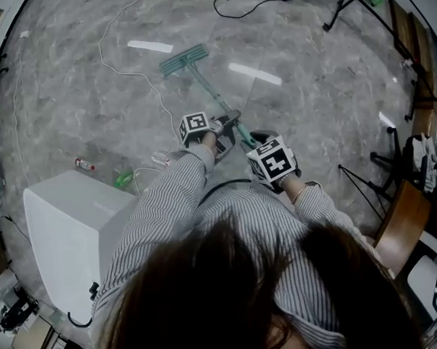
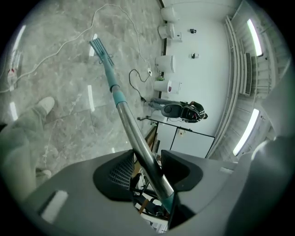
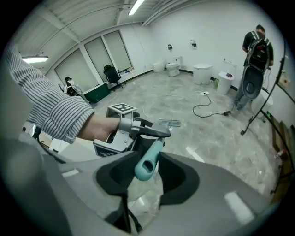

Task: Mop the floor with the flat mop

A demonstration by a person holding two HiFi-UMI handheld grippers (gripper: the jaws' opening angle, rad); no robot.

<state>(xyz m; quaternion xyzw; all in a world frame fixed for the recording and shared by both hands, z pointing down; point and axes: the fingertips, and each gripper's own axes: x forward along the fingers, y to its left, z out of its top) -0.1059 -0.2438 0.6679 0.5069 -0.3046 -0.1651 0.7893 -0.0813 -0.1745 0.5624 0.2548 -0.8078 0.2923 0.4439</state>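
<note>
1. Ahead of the flat mop [image 1: 185, 59], the grey floor [image 1: 310, 115] lies open and is widest to the right.
2. A white cable [image 1: 131, 74] snakes across the floor just left of the mop head.
3. A black cable [image 1: 251, 8] lies beyond.
4. A white box [image 1: 76, 220] blocks the near left, with a small bottle [image 1: 85, 164] beside it.
5. A chair [image 1: 403, 223] and stand legs [image 1: 360, 189] crowd the right edge.

Long strip lights [image 3: 137, 6] on the ceiling light the room brightly and evenly, and shadows are soft and faint. The glossy grey floor [image 1: 318, 130] throws the lights back as pale bars of glare [image 1: 254, 73]. The metal mop handle [image 2: 139, 143] carries a bright streak along its length. All three views are wide-angle: straight lines bow near the edges and the corners fall to black. The person's hair [image 1: 231, 292], close to the head camera, is out of focus.
</note>
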